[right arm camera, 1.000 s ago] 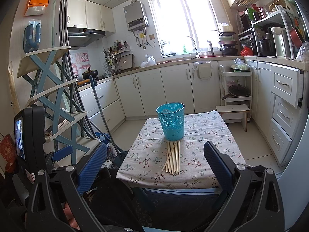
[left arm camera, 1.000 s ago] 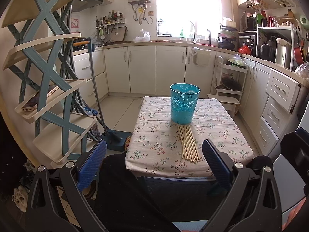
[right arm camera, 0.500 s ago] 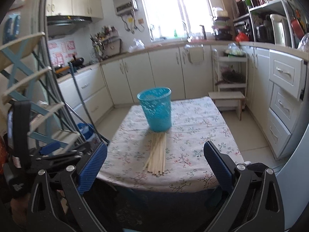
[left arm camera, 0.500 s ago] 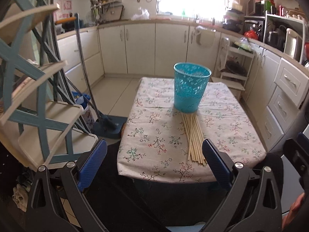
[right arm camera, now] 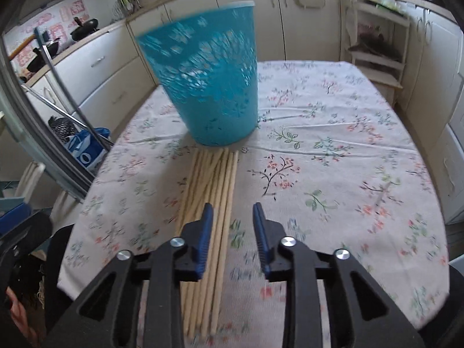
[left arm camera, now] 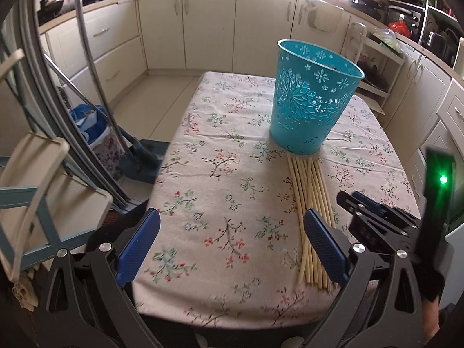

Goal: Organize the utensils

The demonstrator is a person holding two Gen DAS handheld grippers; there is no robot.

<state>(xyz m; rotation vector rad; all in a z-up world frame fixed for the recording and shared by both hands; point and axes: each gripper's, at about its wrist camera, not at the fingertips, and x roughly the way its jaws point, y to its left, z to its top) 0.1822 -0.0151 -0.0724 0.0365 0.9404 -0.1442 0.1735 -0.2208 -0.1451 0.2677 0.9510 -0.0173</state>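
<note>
On the flowered cloth of the worktop [left arm camera: 220, 174], the left wrist view shows a turquoise basket [left arm camera: 313, 98] standing upright, with a bundle of pale wooden sticks [left arm camera: 311, 203] lying flat in front of it, their far ends touching the basket's base. The left claw [left arm camera: 232, 240] hangs over the near edge of the worktop with its blue pads far apart and nothing between them; its right pad overlaps the near part of the bundle in the picture, though whether it touches cannot be told. At the right edge the right claw [left arm camera: 348, 200] reaches in just beside the sticks, under a dark housing with a green light [left arm camera: 442, 179]. To the left of the worktop stand a pale shelf rack [left arm camera: 37, 203] and a mop [left arm camera: 139, 156] on the tiled floor.

In the right wrist view, the basket [right arm camera: 208, 87] is blurred but upright, and the sticks [right arm camera: 211, 191] run from its base toward the camera. The right claw [right arm camera: 230, 211] is over the near part of the bundle, its jaws closing and only a small gap left between them. Its left pad lies over the sticks, and the rightmost sticks show in the gap; no pad visibly presses on them. Cream cabinets [right arm camera: 307, 11] line the wall behind.
</note>
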